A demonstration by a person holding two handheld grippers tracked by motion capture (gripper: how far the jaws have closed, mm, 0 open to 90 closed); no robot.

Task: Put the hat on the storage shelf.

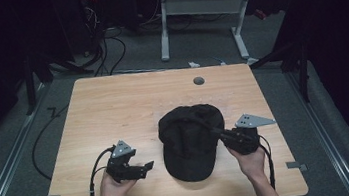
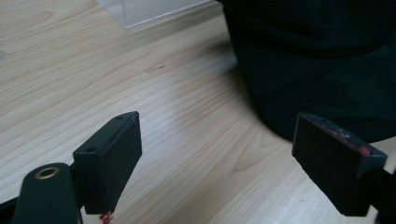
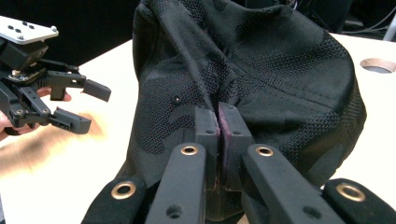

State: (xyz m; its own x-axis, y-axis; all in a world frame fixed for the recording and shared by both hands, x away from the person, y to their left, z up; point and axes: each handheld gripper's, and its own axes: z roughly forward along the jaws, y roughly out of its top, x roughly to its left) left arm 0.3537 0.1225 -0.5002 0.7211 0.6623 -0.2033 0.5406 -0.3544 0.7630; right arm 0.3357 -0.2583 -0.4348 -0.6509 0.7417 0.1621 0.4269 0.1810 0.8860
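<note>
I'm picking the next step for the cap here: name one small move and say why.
Probably bring the left gripper across to the cap's near side and close on it. Its jaws stand open beside the cap, touching nothing, while the right gripper is shut on a pinch of fabric, so one side alone is held.

— What sort of place is this?

— A lab or test room; a bare wooden table with a cable grommet stands on grey carpet, dark curtains all round.

— What else shows it?

— Beyond the left gripper, loose cables trail across the floor; far ahead of the right gripper stands a white-legged desk; metal floor rails flank the table.
</note>
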